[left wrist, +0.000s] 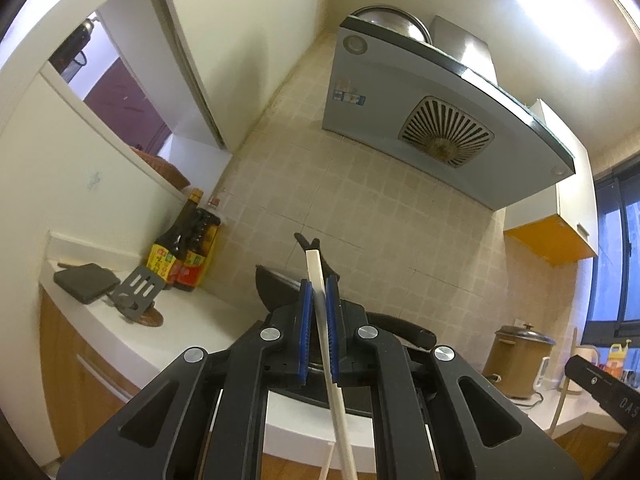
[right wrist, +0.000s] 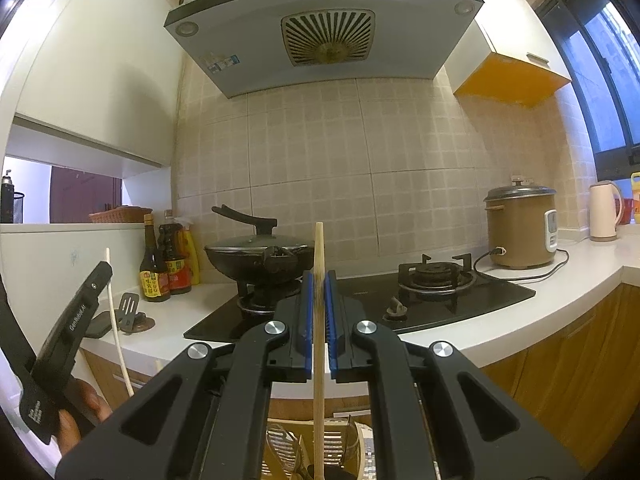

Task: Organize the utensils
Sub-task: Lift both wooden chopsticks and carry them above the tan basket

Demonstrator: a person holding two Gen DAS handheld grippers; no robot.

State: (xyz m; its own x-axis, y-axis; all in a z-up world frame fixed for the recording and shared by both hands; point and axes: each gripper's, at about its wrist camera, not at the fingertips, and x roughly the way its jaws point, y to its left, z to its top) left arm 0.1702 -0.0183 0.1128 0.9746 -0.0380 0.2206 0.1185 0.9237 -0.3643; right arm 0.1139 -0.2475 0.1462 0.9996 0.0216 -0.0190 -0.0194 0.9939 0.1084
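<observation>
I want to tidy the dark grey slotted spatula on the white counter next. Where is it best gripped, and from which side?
Probably by its slotted blade: the dark grey slotted spatula stands propped up beside the sauce bottles, blade uppermost. Come from above and in front, since the bottles block the back. Its handle end is hidden low down.

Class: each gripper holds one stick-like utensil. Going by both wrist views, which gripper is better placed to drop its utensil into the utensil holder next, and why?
Right, probably. The right gripper is shut on a wooden chopstick that hangs almost straight down over the utensil holder. The left gripper grips a white chopstick off to the side, with no holder in its view.
</observation>
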